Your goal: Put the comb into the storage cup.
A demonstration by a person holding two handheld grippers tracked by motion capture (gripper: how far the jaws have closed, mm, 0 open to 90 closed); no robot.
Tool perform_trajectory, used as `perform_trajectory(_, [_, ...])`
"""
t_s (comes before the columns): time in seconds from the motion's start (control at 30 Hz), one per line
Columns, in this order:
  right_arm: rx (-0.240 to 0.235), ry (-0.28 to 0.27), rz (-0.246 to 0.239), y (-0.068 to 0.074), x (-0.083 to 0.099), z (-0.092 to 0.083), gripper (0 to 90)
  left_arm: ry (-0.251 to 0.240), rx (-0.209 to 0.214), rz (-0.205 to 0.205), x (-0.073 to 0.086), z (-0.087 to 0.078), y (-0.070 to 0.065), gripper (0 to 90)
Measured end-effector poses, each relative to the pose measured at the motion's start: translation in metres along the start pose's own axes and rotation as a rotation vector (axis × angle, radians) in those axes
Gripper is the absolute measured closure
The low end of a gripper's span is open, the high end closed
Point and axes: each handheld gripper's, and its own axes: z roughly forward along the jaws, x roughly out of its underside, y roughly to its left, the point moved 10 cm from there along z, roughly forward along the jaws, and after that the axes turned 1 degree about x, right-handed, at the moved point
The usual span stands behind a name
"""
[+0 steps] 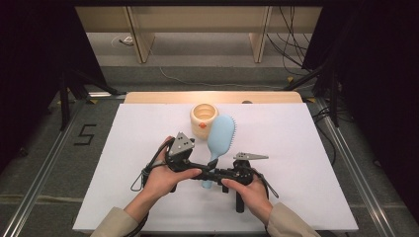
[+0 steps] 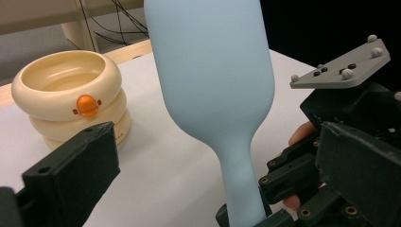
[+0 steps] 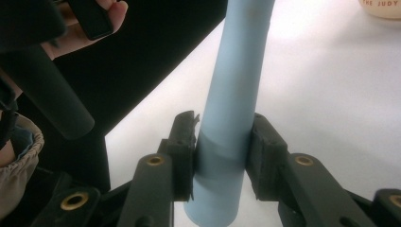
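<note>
The left gripper [image 1: 184, 157] sits on the left of the table [image 1: 306, 197], its jaws spread wide with nothing between the pads. In the left gripper view the cup [image 2: 71, 94] stands beyond the left jaw, a cream ringed thing with an orange knob on its side. The brush [image 2: 213, 85] rises between the two jaws, nearer the right one and touching neither.

The right gripper [image 1: 217, 174] has its jaws closed on the brush handle [image 3: 227, 137], one pad on each side, a little above the butt end, which pokes out below the jaws. In the high view the brush head [image 1: 221, 134] points away from both jaws, just beside the cup, bristles along its right edge.

The step in hand looks like a lift or a handover of the brush. To do it well, I would keep the right jaws square on the handle, since it is round, smooth and likely to twist or slip. If the left jaws are to take it, they should close on the narrow neck above the right jaws, not on the wide head, and the right jaws should let go only once that grip is firm.

The brush is pale blue plastic with a matte, plain back, a broad oval head tapering to a straight round handle.
</note>
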Motion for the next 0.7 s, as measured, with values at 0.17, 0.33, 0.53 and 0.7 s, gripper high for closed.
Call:
perform_trajectory(0.17, [0.001,-0.002,-0.002,0.0,-0.001,0.0,67.0,-0.005,0.009,-0.011,-0.007,0.002,0.0,0.0])
perform_trajectory(0.33, [0.001,-0.003,-0.003,0.0,-0.001,-0.001,67.0,0.005,0.006,-0.008,-0.013,0.006,-0.001,0.0])
perform_trajectory(0.53, [0.002,-0.006,-0.002,-0.001,-0.001,-0.001,67.0,0.008,0.011,-0.005,-0.021,0.01,-0.003,0.0])
perform_trajectory(0.7, [0.002,-0.007,-0.003,0.0,-0.002,-0.001,67.0,0.012,0.014,-0.015,-0.029,0.014,-0.003,0.0])
